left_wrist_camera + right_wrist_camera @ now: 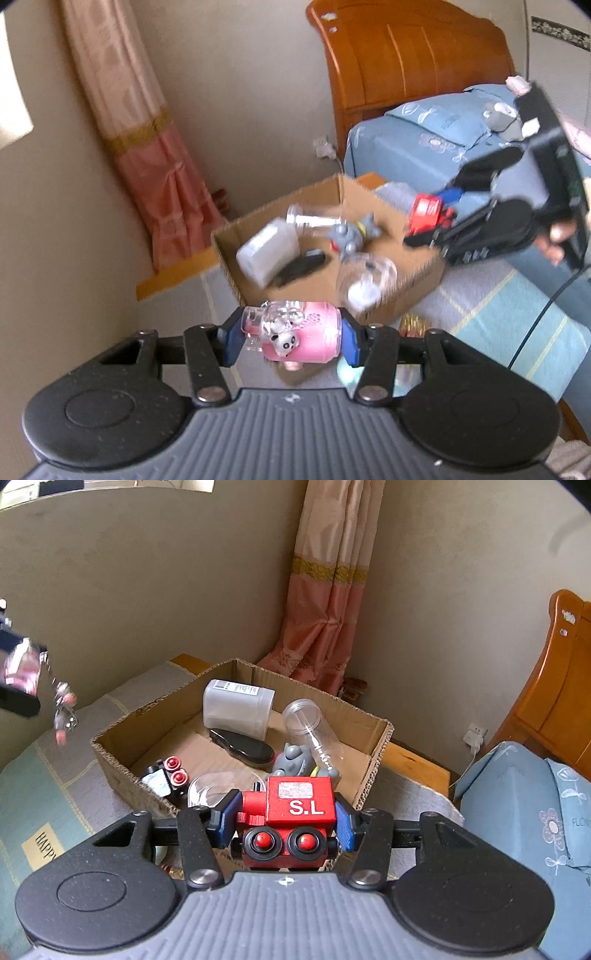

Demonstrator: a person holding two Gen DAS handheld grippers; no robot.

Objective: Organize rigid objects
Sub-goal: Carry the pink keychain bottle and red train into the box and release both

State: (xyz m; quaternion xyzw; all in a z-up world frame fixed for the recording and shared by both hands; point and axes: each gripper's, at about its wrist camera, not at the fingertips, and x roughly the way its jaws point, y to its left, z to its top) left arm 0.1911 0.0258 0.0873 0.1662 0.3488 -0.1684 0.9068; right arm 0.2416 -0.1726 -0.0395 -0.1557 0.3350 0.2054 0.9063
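Nearest the left camera, the left hand-held gripper clamps a pink, clear-topped toy with a small panda figure on it, held sideways between blue pads above the near edge of a cardboard box. The right hand-held gripper grips a red toy train marked "S.L", over the box's near side. The box sits on a bed with a striped cover. Inside lie a white container, a clear jar, a black case, a grey figure, a clear bowl and a small black toy with red wheels. A pink curtain hangs in the corner.
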